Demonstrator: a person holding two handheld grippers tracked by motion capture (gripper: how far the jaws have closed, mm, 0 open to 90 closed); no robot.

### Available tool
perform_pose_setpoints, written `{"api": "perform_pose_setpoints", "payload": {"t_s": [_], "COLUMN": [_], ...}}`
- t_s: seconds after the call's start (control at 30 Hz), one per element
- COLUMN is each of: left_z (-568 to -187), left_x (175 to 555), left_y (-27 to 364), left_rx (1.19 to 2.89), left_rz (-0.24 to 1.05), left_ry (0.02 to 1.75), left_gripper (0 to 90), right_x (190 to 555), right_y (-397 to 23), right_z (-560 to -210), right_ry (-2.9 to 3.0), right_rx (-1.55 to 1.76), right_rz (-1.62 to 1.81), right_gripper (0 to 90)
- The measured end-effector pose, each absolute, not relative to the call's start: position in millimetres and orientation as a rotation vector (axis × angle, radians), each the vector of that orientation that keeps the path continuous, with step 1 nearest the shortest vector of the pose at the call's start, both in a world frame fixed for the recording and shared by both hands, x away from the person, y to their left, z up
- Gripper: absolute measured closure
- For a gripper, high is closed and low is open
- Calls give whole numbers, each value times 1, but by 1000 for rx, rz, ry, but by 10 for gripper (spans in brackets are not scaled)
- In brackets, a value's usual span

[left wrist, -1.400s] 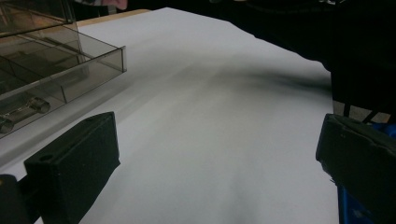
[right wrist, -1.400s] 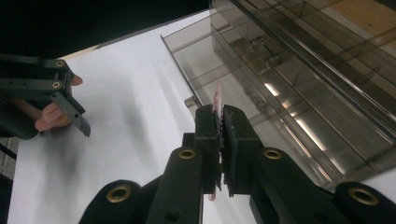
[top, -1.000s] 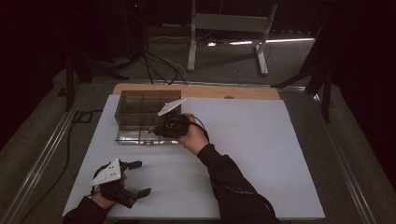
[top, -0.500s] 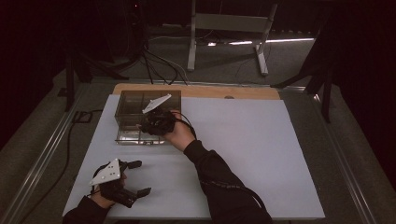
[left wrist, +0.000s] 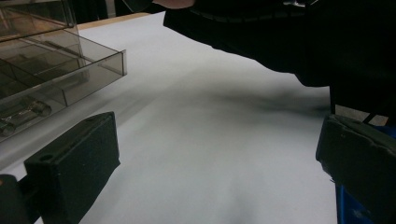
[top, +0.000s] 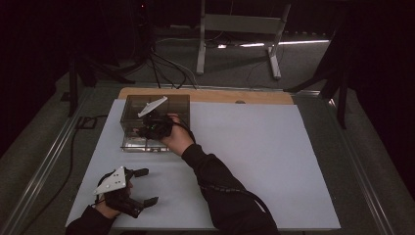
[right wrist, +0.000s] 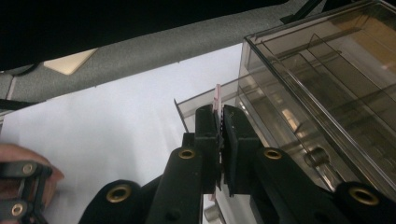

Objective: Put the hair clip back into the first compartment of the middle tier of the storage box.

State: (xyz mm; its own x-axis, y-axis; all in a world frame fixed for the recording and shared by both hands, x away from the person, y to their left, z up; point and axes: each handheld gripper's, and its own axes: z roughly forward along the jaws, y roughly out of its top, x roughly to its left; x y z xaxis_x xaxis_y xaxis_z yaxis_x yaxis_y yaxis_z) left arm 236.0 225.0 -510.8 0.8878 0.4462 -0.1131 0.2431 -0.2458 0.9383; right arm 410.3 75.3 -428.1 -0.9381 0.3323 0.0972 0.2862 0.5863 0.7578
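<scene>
The right gripper hangs over the smoky clear plastic box at the far left of the white table, above the drawer that stands pulled out at the box's near side. In the right gripper view its jaws are pinched together on a thin flat card (pale, with a reddish edge; what it is cannot be made out), which stands up between the pads and pokes out above them, just in front of the box's corner. Small metal pieces lie in the drawer compartments beneath. The left gripper rests low at the near left corner of the table, well apart from the box, held in the person's hand. Its jaws stand wide with nothing between them, just bare table showing in the left gripper view, with the drawer's corner off to one side and the person's dark sleeve across the top.
</scene>
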Motion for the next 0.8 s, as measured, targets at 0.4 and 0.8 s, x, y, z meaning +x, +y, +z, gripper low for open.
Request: {"api": "perform_pose_setpoints", "payload": {"t_s": [0.4,0.8], "left_z": [-509,-508], "left_x": [235,235], "left_y": [226,226], "left_rx": [1831,1826], "left_rz": [211,210], "left_ry": [509,506], "left_gripper": [4,4], "right_x": [417,431], "right_y": [98,106], "right_z": [-438,-447], "right_ry": [2756,2769], "right_rx": [545,610], "right_rz": [1269,1260], "right_gripper": [850,801]}}
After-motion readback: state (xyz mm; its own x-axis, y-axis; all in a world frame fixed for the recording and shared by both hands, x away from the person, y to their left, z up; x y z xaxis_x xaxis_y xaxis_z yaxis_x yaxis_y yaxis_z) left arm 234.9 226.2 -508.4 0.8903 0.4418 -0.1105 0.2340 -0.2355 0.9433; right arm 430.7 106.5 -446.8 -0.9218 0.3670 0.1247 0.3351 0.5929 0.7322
